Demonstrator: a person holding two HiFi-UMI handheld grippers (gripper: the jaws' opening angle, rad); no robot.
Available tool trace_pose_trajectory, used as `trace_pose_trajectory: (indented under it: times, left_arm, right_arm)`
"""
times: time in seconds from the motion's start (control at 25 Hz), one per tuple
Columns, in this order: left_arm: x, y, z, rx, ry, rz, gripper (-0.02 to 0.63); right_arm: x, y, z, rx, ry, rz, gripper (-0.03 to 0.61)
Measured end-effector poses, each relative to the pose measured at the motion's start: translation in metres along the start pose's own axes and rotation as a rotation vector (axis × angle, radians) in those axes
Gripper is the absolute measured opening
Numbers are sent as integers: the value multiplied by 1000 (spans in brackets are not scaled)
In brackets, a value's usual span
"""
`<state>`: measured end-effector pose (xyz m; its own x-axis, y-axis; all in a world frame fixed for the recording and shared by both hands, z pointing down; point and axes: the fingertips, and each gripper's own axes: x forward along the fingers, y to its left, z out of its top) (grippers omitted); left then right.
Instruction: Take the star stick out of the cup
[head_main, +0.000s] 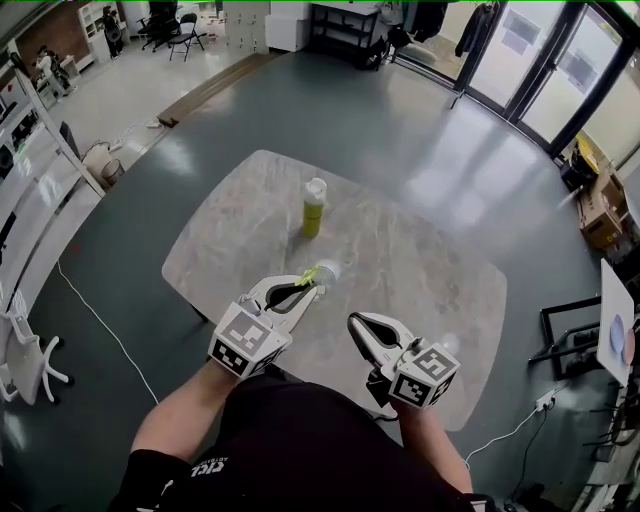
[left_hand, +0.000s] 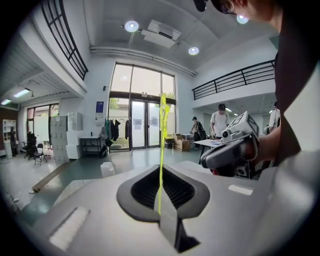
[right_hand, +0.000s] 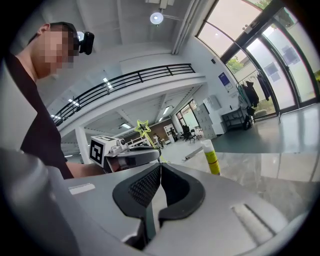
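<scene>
Our left hand-held gripper (head_main: 312, 290), jaws pinched shut on the star stick (left_hand: 161, 150), holds it upright, star on top, right by the cup (head_main: 329, 268) near the tabletop's (head_main: 430, 280) middle, nearer than the right hand-held gripper (head_main: 356, 322), which is closed and empty.

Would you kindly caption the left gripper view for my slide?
Left gripper shut on the yellow-green star stick, which stands upright.

L gripper (head_main: 316, 289) jaws pinched, R gripper (head_main: 354, 325) jaws together, both ~level.
</scene>
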<state>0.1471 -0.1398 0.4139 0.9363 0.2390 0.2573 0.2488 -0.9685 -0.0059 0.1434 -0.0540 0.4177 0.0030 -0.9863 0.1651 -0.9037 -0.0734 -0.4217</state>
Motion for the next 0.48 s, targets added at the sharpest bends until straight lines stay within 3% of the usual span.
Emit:
trace_pose_trajectory:
  times: [0.48]
  left_arm:
    - [-41, 62, -33, -27, 61, 130, 17]
  right_arm:
    - [54, 7, 5, 30, 65, 46, 17]
